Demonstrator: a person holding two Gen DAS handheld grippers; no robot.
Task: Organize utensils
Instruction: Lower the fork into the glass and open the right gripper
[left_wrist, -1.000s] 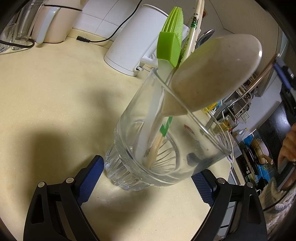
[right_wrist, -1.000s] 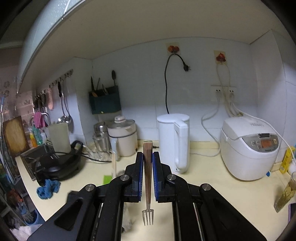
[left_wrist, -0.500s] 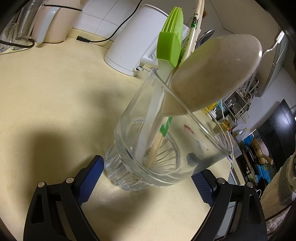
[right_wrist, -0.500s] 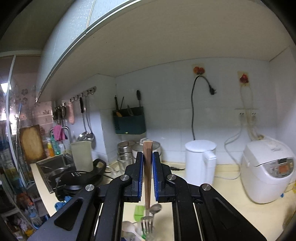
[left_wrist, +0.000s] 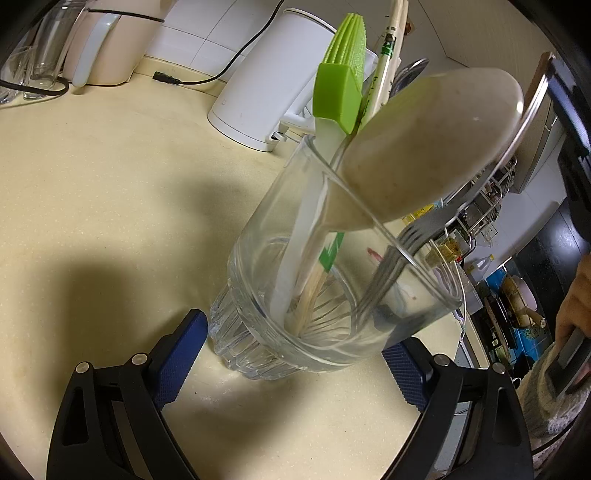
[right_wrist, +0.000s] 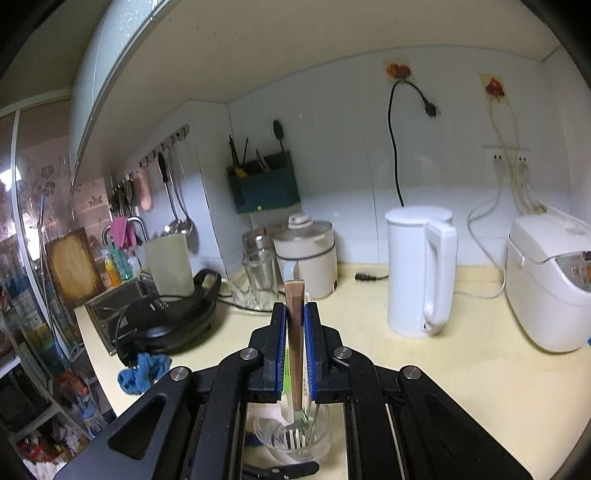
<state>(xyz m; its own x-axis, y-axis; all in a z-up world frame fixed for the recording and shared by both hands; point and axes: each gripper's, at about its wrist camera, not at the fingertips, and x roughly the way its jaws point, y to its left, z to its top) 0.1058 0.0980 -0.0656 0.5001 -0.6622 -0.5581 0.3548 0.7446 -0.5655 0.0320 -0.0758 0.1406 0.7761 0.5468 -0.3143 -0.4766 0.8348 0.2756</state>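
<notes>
Right tongs (right_wrist: 295, 343) clenched on fork (right_wrist: 295, 332), tines inside glass (left_wrist: 332, 295) rim, left tongs (left_wrist: 291, 354) released, flanking its base

This is a home kitchen, lived in and a bit crowded. A pale yellow speckled countertop (right_wrist: 461, 369) runs along a white tiled wall (right_wrist: 332, 147), under a wall cupboard. Against the wall stand a tall white electric kettle (right_wrist: 419, 273), a white rice cooker (right_wrist: 550, 284) at the right edge, and a cream lidded cooking pot (right_wrist: 308, 254). Ladles (right_wrist: 177, 206) hang from a row of hooks, and a dark green wall-mounted utensil holder (right_wrist: 267, 188) sits in the corner. Toward the left end are a steel sink (right_wrist: 122, 295) with a tap, a wooden cutting board (right_wrist: 74, 267) and detergent bottles (right_wrist: 116, 264).
</notes>
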